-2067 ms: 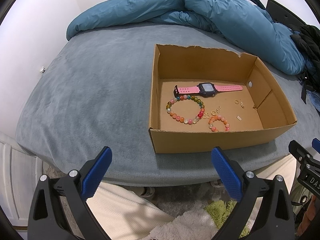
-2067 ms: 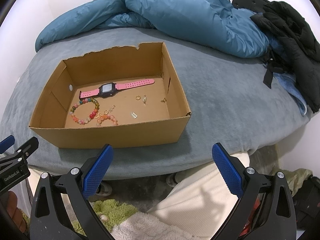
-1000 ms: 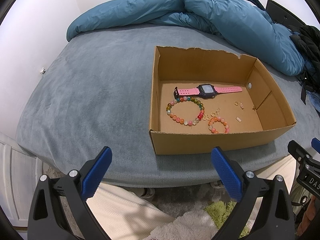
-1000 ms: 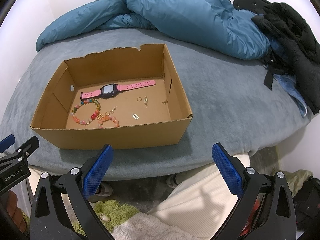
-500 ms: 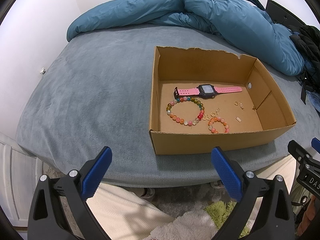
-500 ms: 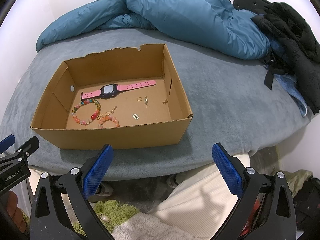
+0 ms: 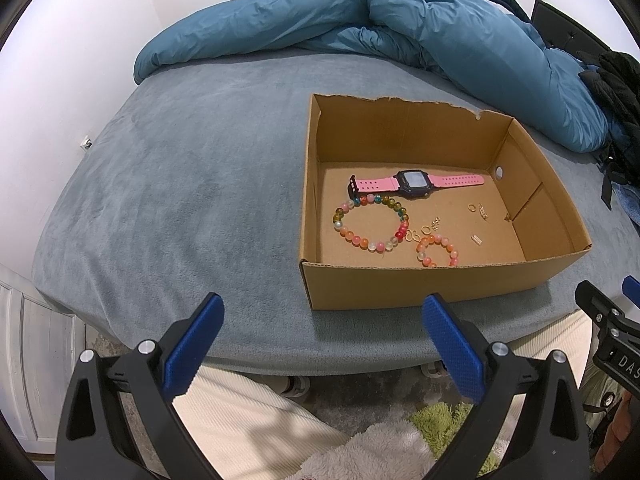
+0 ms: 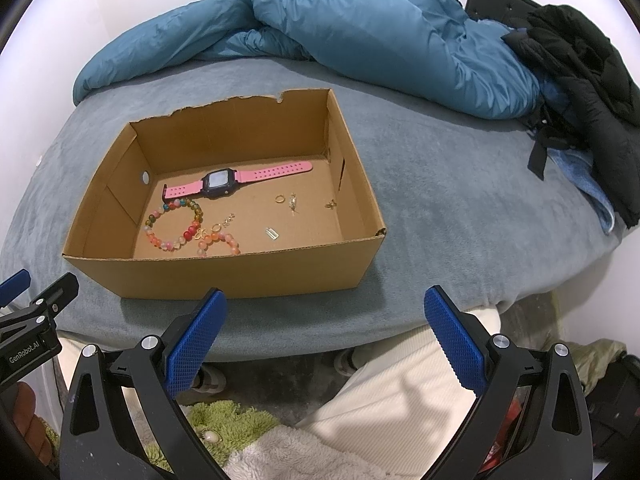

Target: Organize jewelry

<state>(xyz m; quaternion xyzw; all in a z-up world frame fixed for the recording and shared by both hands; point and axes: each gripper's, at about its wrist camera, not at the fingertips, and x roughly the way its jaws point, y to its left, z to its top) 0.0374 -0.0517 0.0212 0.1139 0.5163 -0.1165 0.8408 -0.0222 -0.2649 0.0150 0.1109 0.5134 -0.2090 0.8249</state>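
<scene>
Hovering off the near edge of the bed (image 7: 180,200), my left claw (image 7: 320,340) is spread wide with nothing between its blue pads; the cardboard box (image 7: 420,284) sits ahead of it and to its right. Inside the box, taken from its left wall across: a large multicoloured bead bracelet (image 7: 370,222) lies by that wall, with the pink watch (image 7: 414,183) stretched out just behind it (strap flat, face up). Right of the large bracelet are a few small gold pieces (image 7: 424,232), then a smaller orange bead bracelet (image 7: 436,250) against the box's near wall. Further right lie a small silver charm (image 7: 477,239) and a gold ring (image 7: 472,207), well apart from the bracelets. My right claw (image 8: 324,336) hangs before the box's right corner, equally wide open and empty. Behind the box, a blue duvet (image 8: 360,32) is bunched.
</scene>
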